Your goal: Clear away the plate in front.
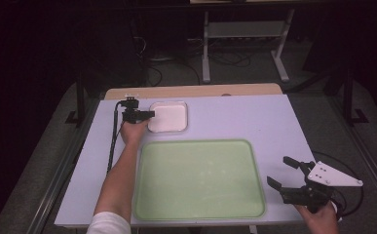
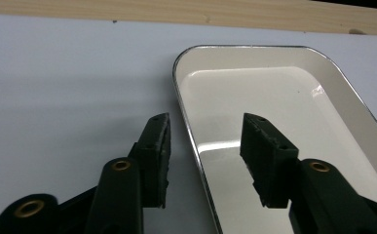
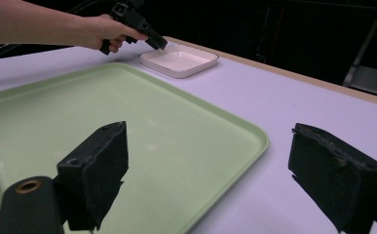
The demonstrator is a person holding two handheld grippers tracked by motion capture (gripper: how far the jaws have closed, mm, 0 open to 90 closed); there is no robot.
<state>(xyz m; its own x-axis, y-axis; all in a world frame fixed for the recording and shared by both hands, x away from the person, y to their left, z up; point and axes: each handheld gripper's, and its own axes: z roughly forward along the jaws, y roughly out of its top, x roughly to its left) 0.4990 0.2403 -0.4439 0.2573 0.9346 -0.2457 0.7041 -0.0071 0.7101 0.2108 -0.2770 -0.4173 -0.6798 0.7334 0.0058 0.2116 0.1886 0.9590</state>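
Dim room — grey floor, metal frame behind.

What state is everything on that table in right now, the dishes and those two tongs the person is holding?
White dish: upright, empty, at the far side of the table.
Green tray: flat, empty, at the near side.
Left tongs: jaws astride the white dish's rim, one outside, one inside, pads not yet pressing on it.
Right tongs: open, holding nothing, beside the green tray's right edge.
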